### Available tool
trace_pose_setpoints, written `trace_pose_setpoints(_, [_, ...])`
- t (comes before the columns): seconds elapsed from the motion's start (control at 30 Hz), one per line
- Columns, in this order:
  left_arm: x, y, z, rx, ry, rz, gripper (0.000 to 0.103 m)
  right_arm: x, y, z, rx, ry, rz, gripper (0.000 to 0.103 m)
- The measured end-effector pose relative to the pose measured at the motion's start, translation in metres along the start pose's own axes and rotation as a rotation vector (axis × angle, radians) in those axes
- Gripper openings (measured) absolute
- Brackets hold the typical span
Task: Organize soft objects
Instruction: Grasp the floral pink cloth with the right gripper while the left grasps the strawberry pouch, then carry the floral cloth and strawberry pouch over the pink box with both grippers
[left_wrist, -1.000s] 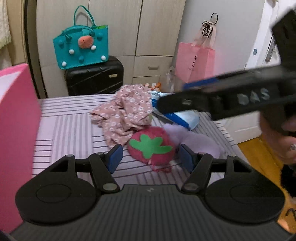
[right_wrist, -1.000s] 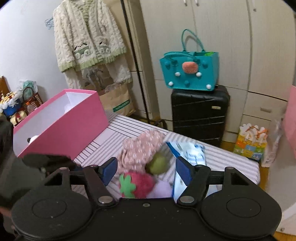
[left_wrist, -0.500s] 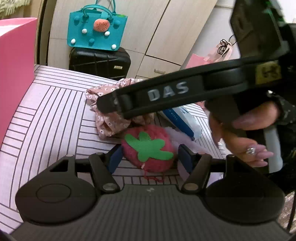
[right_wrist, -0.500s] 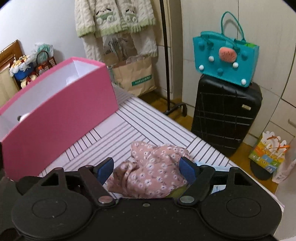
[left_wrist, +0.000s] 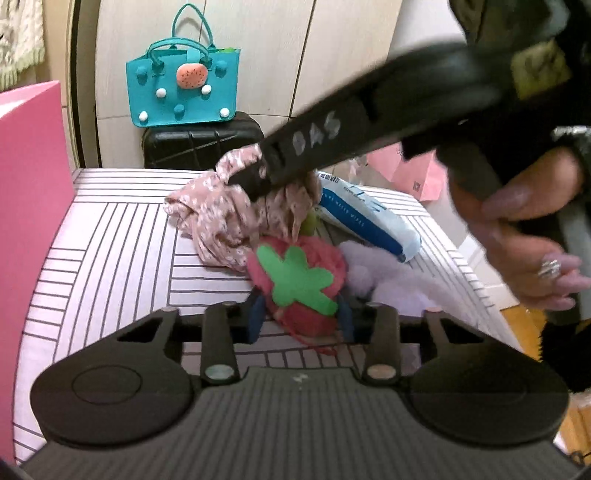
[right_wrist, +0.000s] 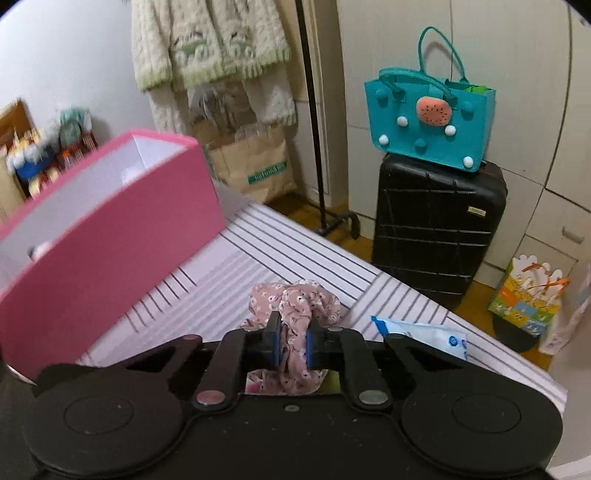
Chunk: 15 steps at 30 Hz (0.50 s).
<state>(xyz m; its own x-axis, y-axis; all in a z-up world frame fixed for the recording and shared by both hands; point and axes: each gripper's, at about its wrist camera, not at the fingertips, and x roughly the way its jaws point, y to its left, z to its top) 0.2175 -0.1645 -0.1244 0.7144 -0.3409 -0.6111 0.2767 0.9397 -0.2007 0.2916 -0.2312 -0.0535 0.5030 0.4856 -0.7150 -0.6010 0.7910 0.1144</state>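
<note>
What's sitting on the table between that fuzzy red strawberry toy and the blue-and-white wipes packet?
In the left wrist view, a pale lilac fluffy item fills the gap between the red strawberry plush toy and the blue-and-white wipes packet.

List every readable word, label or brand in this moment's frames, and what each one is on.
"DAS", blurred: on the right gripper's finger, seen from the left wrist.
Blue print on the wipes pack: too small to read surely.
Green print on the paper bag: blurred, unreadable.
Plate on the suitcase: too small.
Yellow sticker on the right gripper's body: blurred.
Mark on the pink bag: too small.
</note>
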Motion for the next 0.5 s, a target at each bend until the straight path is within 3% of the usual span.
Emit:
trace_pose_setpoints(0.2, [-0.006, 0.002, -0.001, -0.013, 0.013, -0.016, 0.03, -0.021, 0.01, 0.0, 0.04, -0.068, 0.042, 0.014])
trace_pose_setpoints(0.5, [-0.019, 0.015, 0.001, -0.059, 0.045, -0.058, 0.03, -0.041, 0.031, -0.007, 0.028, -0.092, 0.025, 0.014])
